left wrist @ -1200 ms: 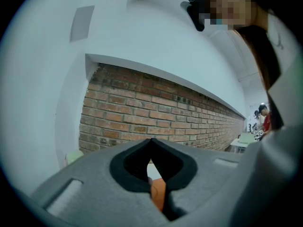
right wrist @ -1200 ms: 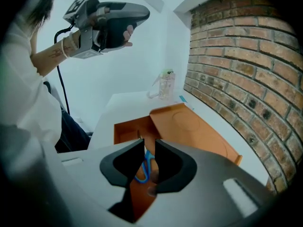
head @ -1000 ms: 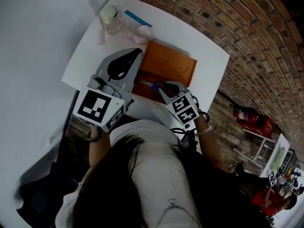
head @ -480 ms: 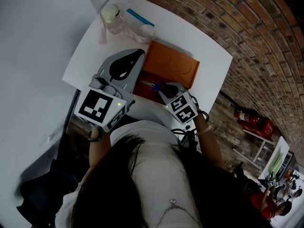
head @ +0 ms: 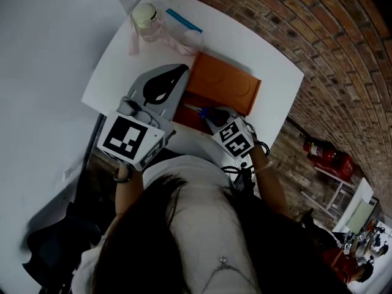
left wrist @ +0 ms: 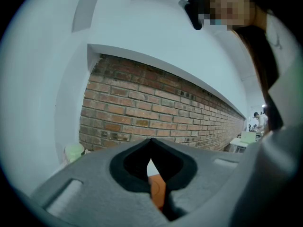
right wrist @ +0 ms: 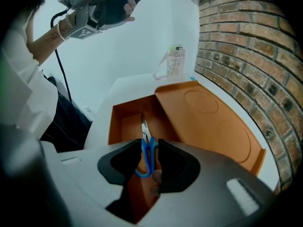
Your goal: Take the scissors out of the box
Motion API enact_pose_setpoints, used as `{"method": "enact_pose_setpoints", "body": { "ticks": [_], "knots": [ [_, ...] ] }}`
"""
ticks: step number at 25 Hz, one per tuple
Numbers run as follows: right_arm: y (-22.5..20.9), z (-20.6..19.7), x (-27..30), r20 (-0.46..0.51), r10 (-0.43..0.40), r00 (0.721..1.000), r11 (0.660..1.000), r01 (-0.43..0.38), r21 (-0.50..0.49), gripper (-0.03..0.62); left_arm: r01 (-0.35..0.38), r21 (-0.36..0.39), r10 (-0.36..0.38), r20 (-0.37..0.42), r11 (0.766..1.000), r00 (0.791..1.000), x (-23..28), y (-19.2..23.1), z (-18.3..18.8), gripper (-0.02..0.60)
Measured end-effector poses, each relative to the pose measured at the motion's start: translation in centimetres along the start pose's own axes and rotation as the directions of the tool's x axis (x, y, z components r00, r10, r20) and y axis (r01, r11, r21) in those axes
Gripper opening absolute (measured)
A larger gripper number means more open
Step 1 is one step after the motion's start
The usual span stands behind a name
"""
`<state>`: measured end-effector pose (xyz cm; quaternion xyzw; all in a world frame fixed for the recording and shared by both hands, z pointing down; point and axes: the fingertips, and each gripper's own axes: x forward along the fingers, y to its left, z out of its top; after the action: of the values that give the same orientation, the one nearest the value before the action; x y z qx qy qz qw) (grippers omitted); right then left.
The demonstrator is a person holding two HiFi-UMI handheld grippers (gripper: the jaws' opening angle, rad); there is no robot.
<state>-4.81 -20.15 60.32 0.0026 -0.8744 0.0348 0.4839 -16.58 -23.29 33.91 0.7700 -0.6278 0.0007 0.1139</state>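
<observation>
The orange box (head: 184, 113) sat open near the middle of the white table (head: 263, 63), its lid (head: 223, 84) folded back flat toward the far side by the brick wall (left wrist: 156, 108). The scissors (right wrist: 147, 157), with blue handles, lay inside the box along its floor, blades pointing away toward the far end. The right gripper (right wrist: 150, 141) tilted down over the near end of the box; its jaws had just been opening and stood apart, with the blue handles showing in the gap between them and no pad pressing on them. The left gripper (head: 182, 70) hung to the left of the box, roughly level, jaws brought together and holding nothing. A pale jar (head: 146, 22) stood at the far left corner of the table.
</observation>
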Motion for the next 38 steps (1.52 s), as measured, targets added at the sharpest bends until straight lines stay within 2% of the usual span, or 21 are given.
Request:
{"method": "enact_pose_setpoints", "body": {
  "ticks": [13,29,34,38],
  "knots": [
    [0.0,-1.6,1.8,-0.083,0.034,0.996,0.999,-0.034,-0.005,0.135,0.005,-0.005,-0.005,-0.029,1.0,1.0,0.7,0.2,-0.8,0.0],
    [0.2,-2.0,2.9,-0.131,0.045,0.99,0.998,-0.049,-0.034,0.14,0.014,-0.007,-0.014,-0.034,1.0,0.999,1.2,0.4,-0.8,0.0],
    [0.2,-2.2,3.1,-0.147,0.043,0.988,0.998,-0.05,-0.045,0.14,0.014,-0.004,-0.015,-0.062,1.0,0.998,1.2,0.6,-1.3,0.0],
    [0.3,-2.2,3.1,-0.151,0.04,0.988,0.998,-0.048,-0.05,0.139,0.027,-0.008,-0.027,-0.03,1.0,0.999,1.5,0.3,-0.8,0.0]
  ]
}}
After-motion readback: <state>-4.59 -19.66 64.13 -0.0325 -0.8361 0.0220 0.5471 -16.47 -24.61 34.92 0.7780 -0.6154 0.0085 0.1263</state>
